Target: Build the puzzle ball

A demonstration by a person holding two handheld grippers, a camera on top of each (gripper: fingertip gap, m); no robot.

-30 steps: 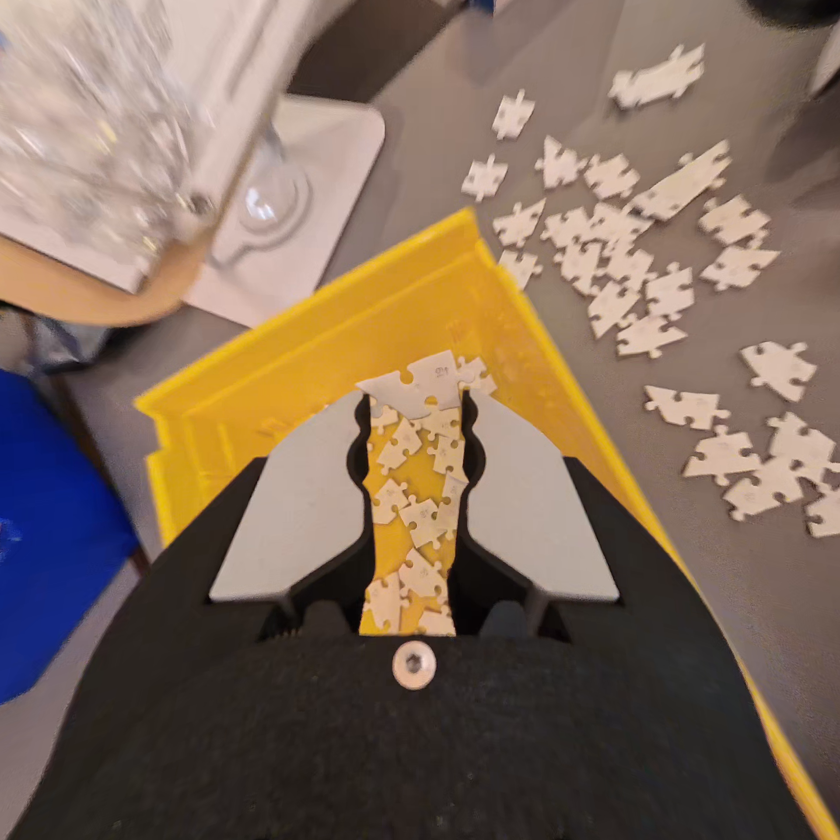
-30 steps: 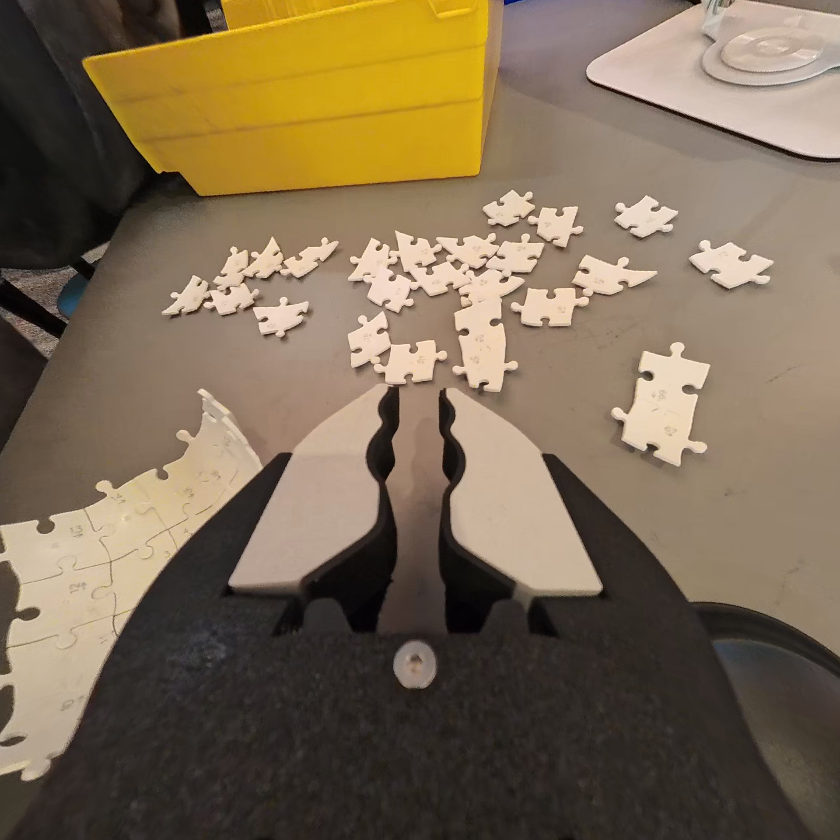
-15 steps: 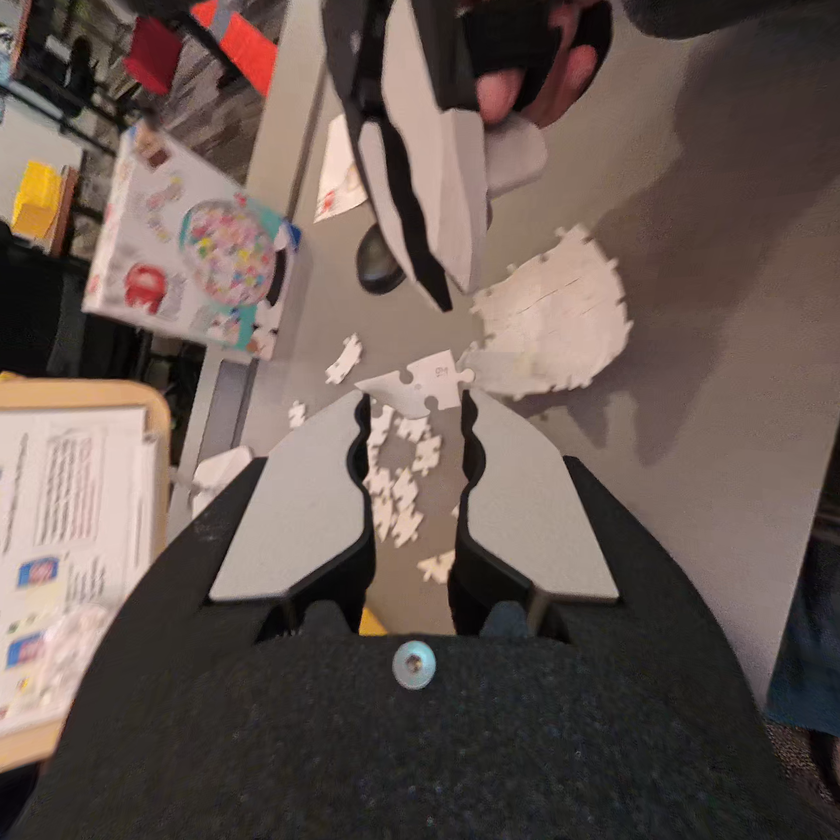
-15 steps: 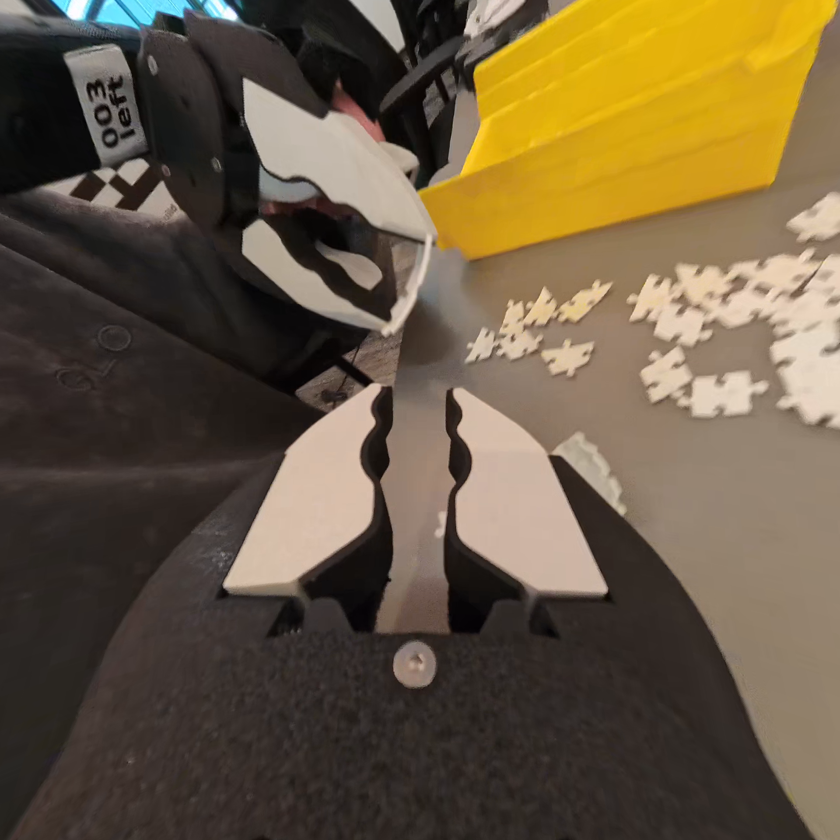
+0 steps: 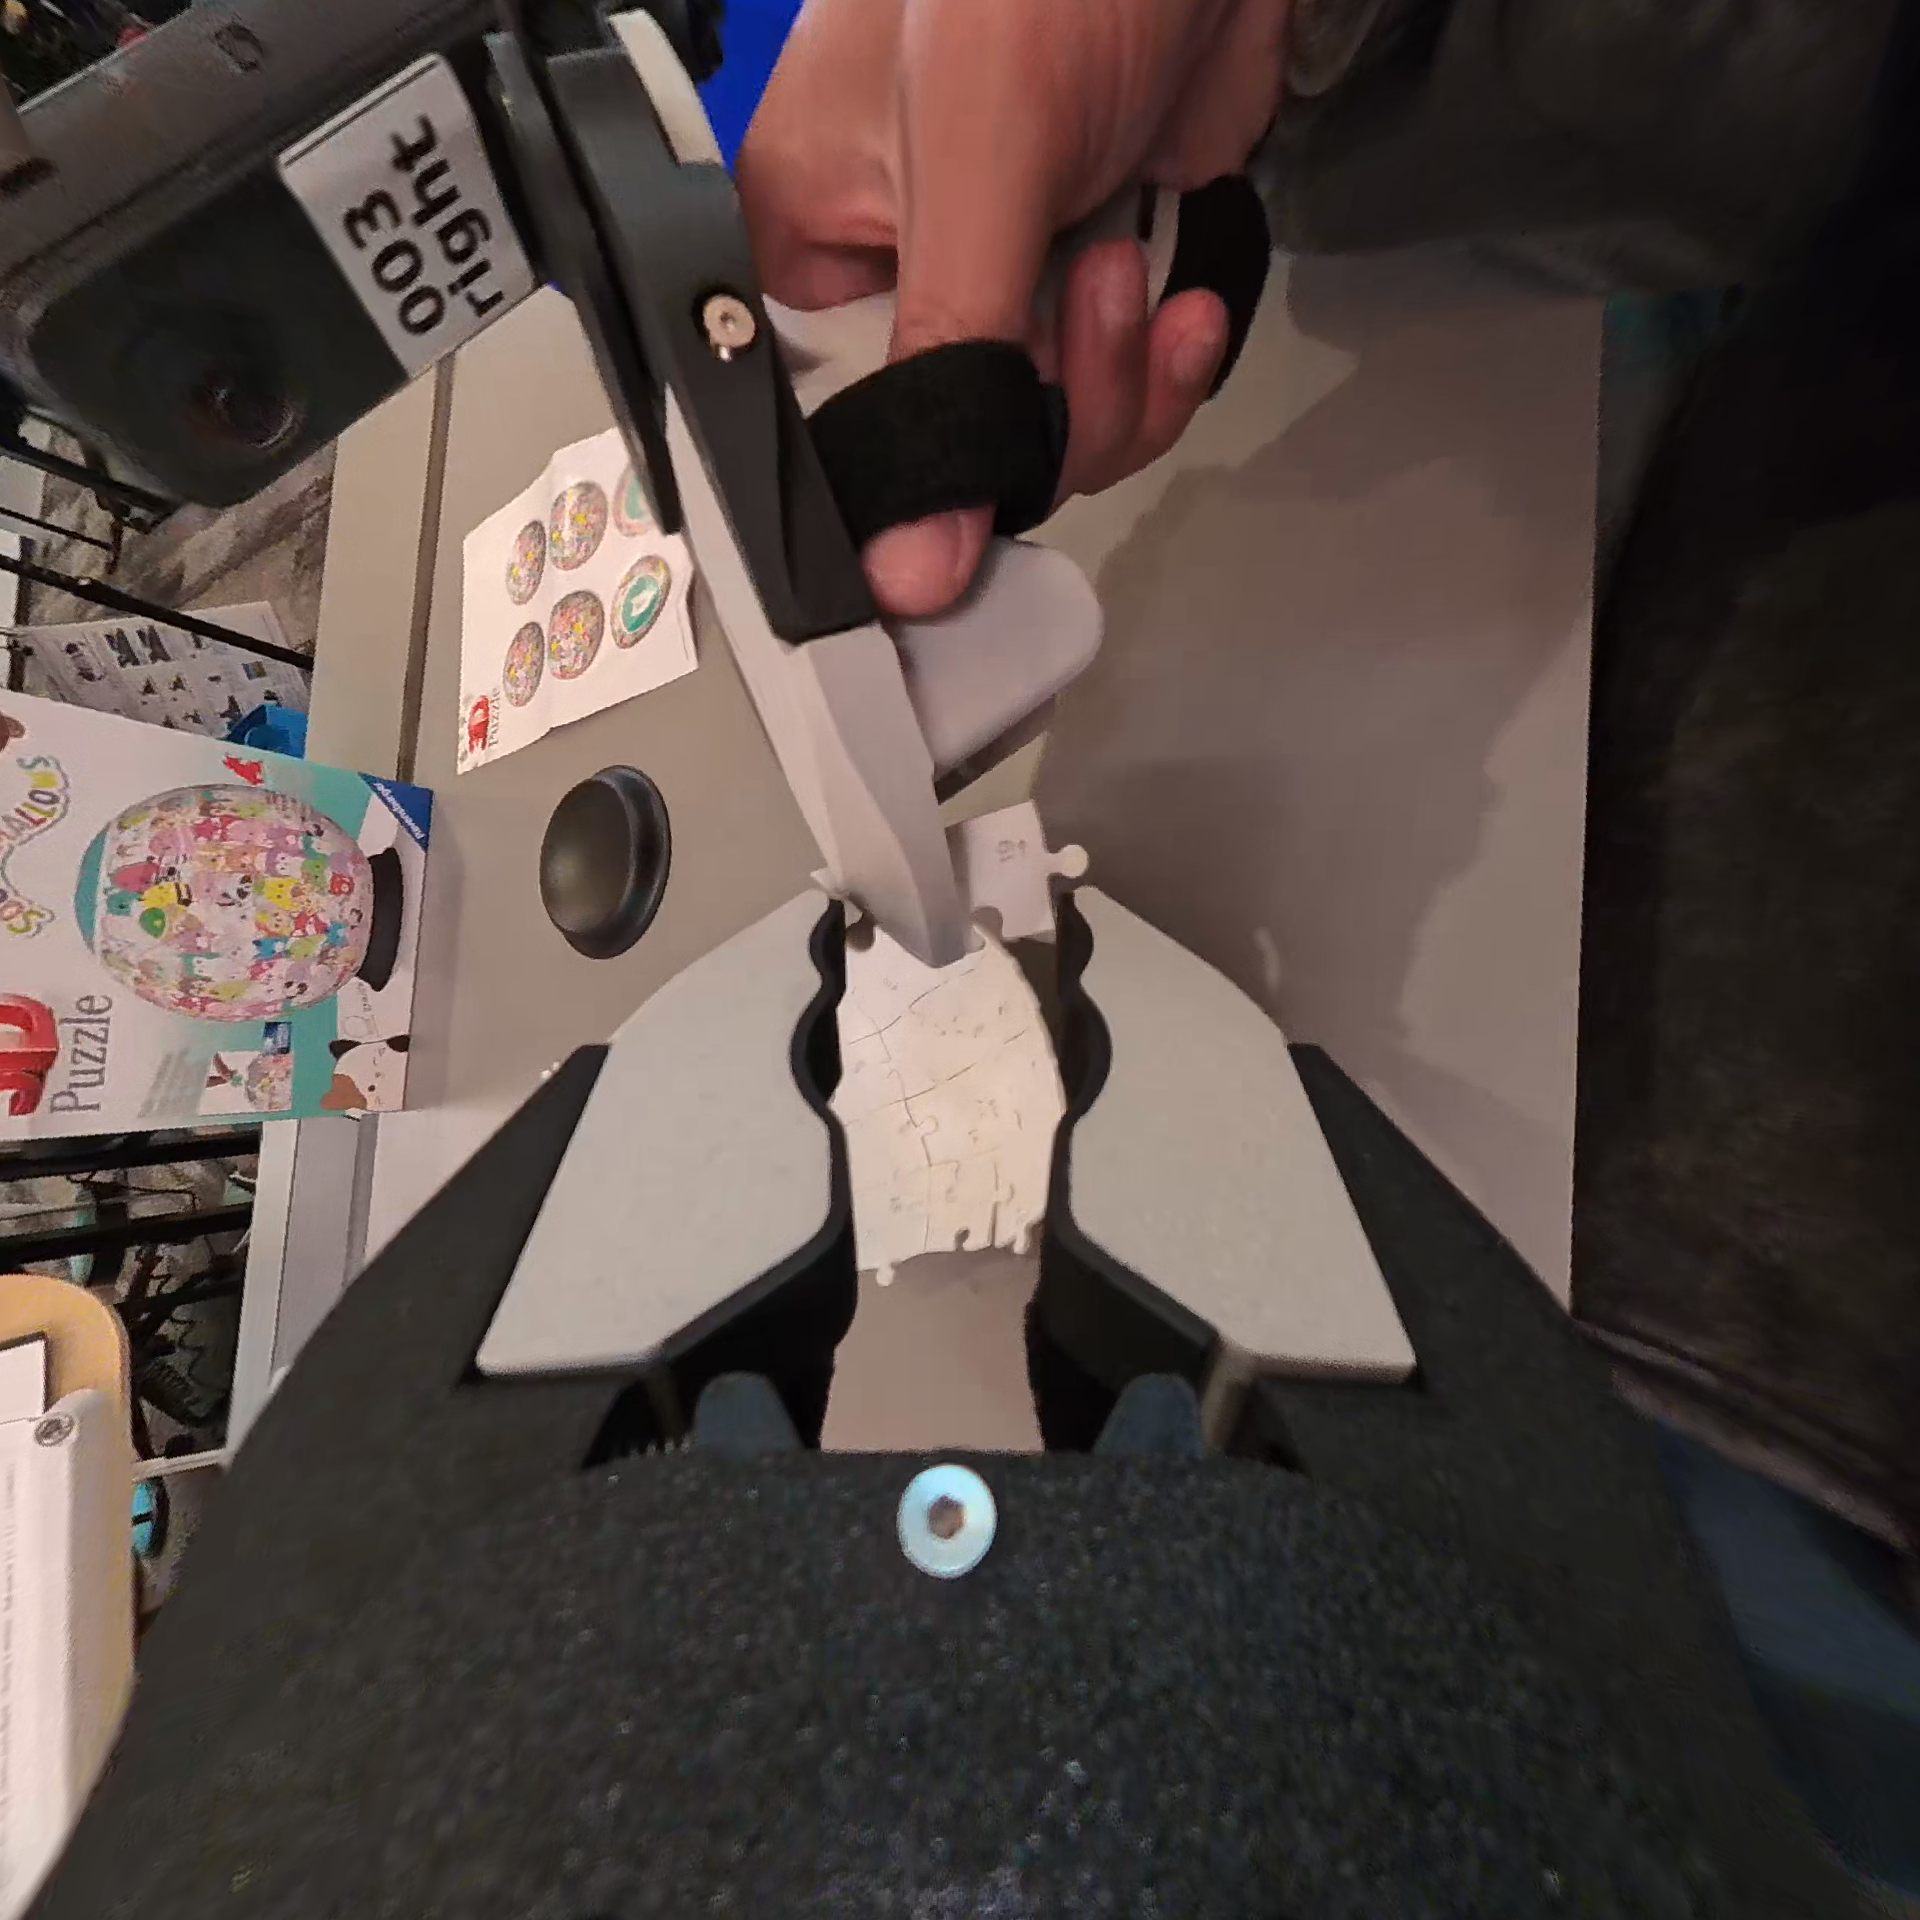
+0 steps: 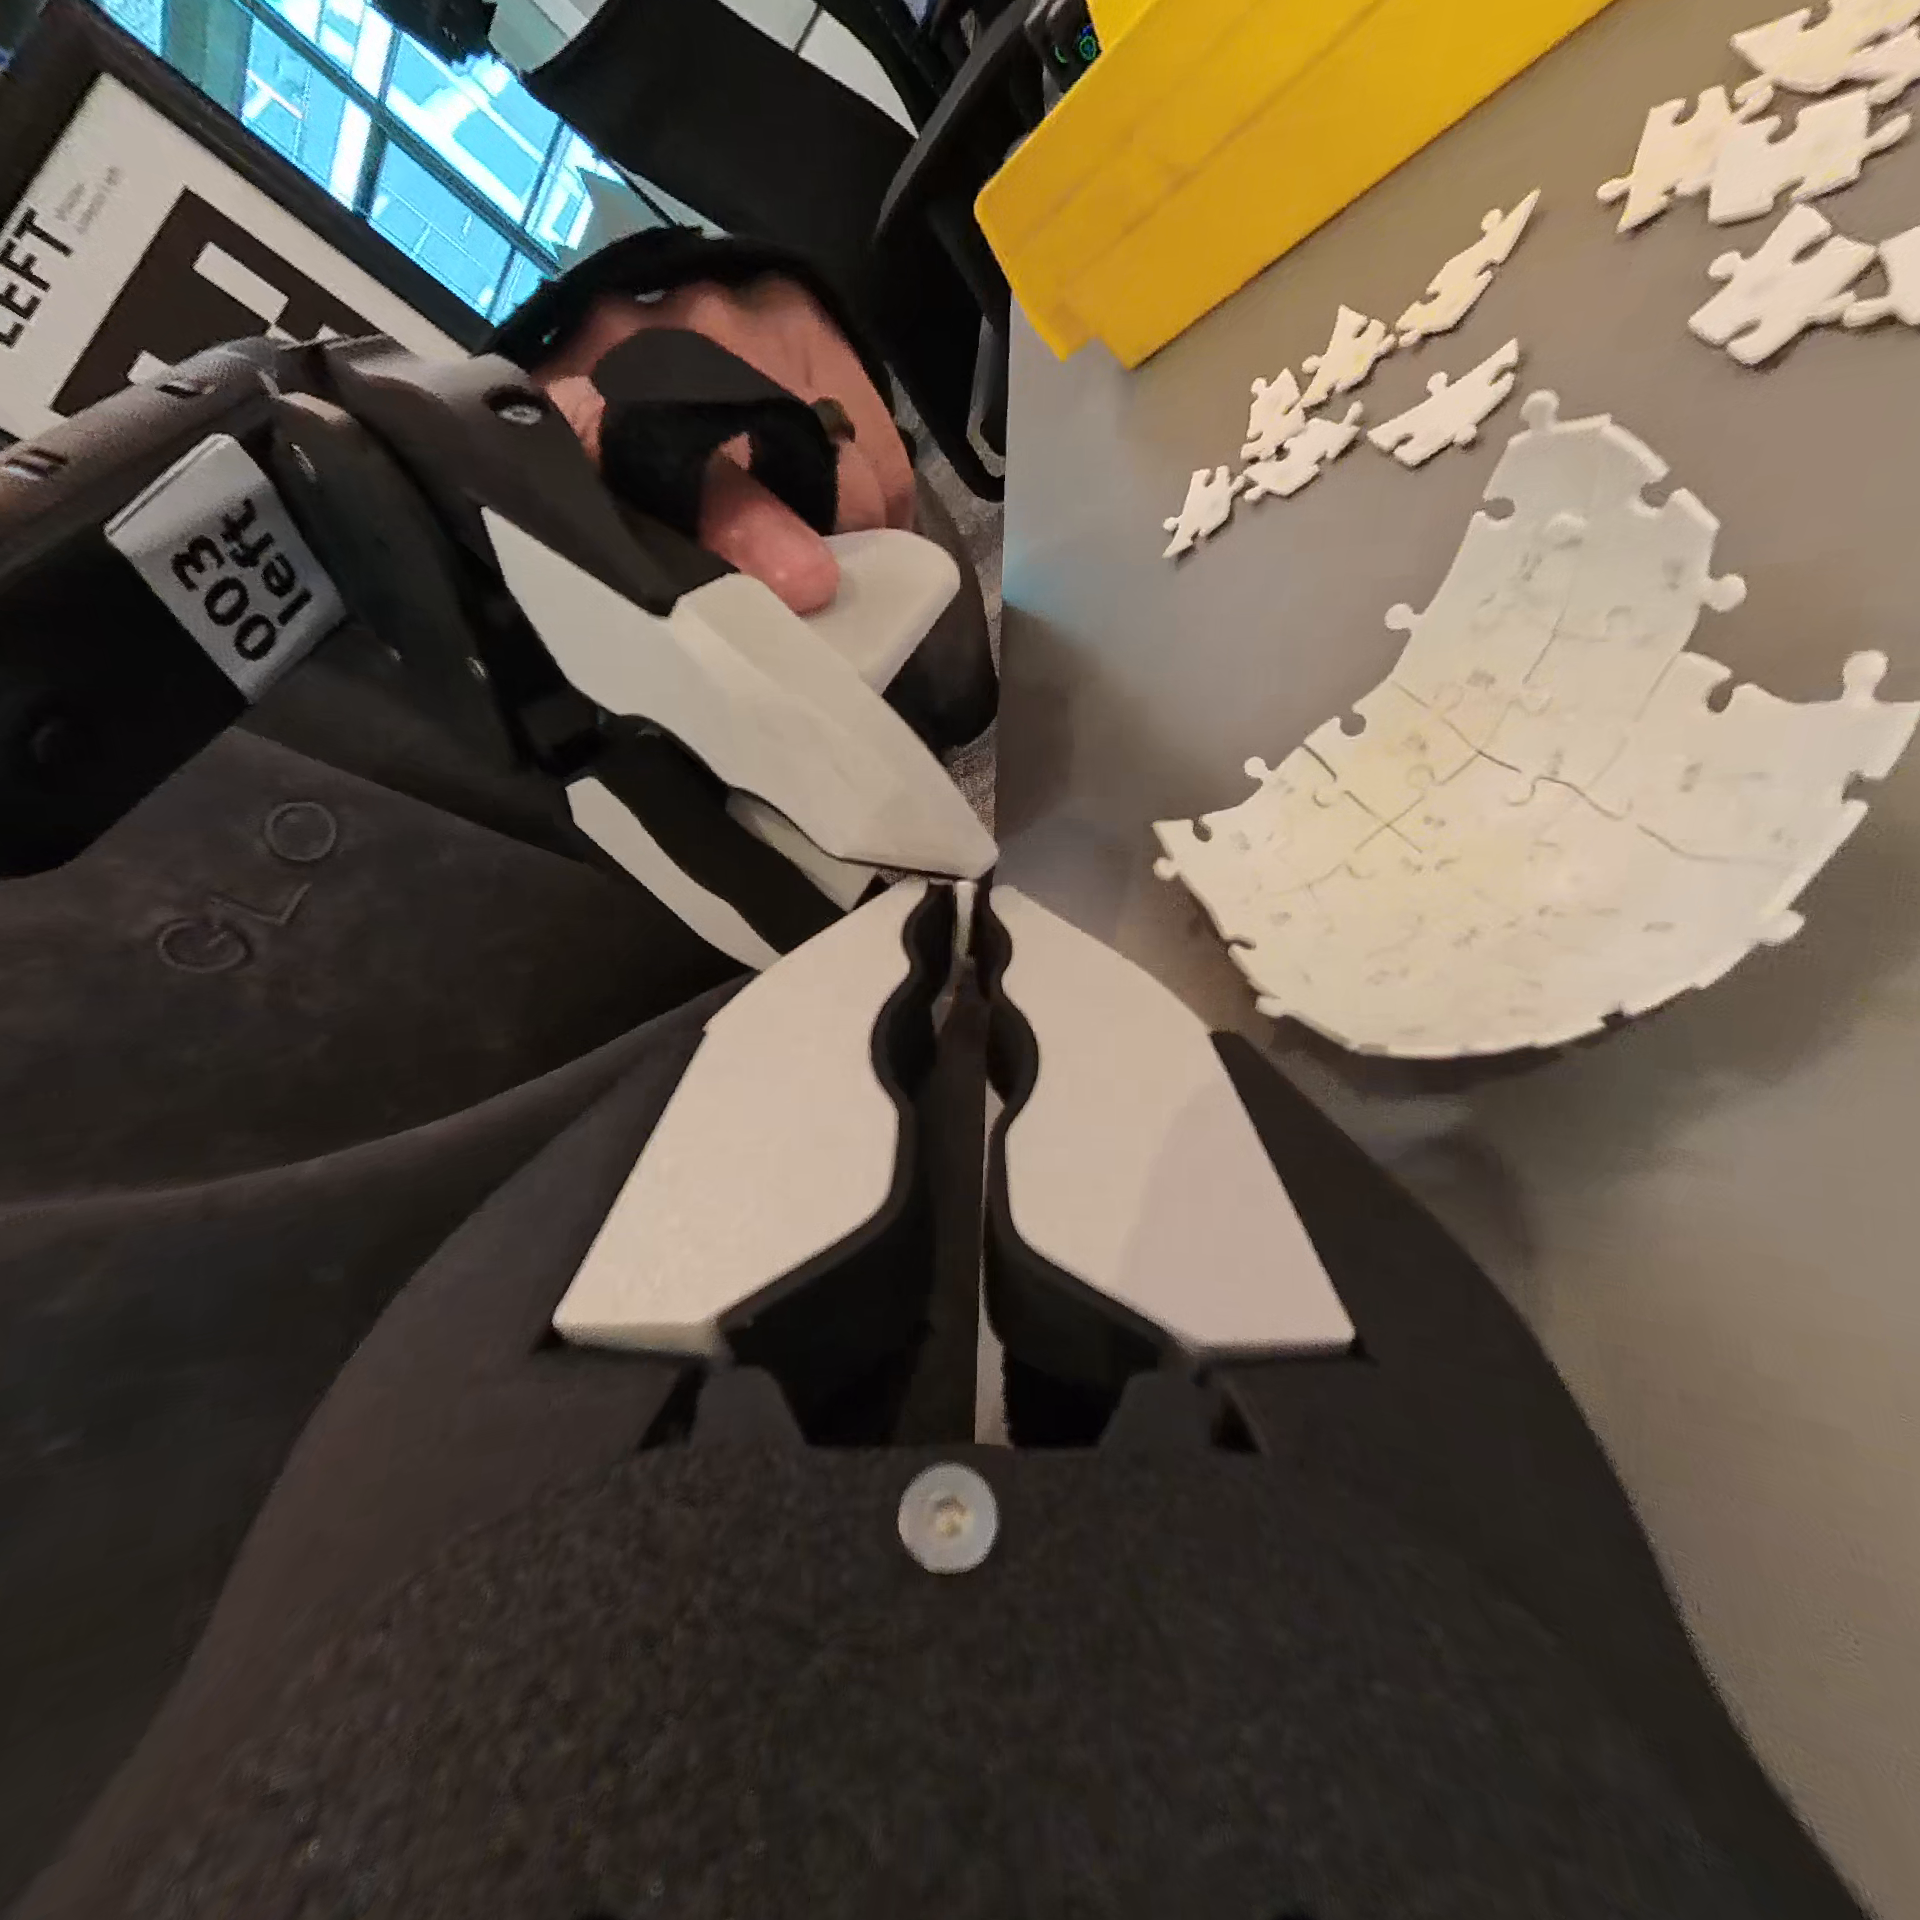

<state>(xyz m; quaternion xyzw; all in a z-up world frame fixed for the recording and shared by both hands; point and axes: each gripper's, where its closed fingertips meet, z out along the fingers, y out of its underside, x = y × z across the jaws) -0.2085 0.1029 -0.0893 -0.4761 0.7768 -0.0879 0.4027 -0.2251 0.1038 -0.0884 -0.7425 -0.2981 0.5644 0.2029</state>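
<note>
— Where are you working?

— You're in an office-like workroom. Your grey bench (image 5: 1351, 727) has a plain flat top and a straight edge, with carpeted floor (image 5: 239, 499) beyond it.

— What else says so?

— A black office chair (image 6: 935, 156) stands by your yellow plastic bin (image 6: 1195, 177), large windows (image 6: 416, 135) sit behind, and a boxed 3D puzzle (image 5: 208, 914) lies at the bench's end.

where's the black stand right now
In the left wrist view the black stand sits on the grey table, left of the left gripper, between the puzzle box and the picture sheet.
</note>
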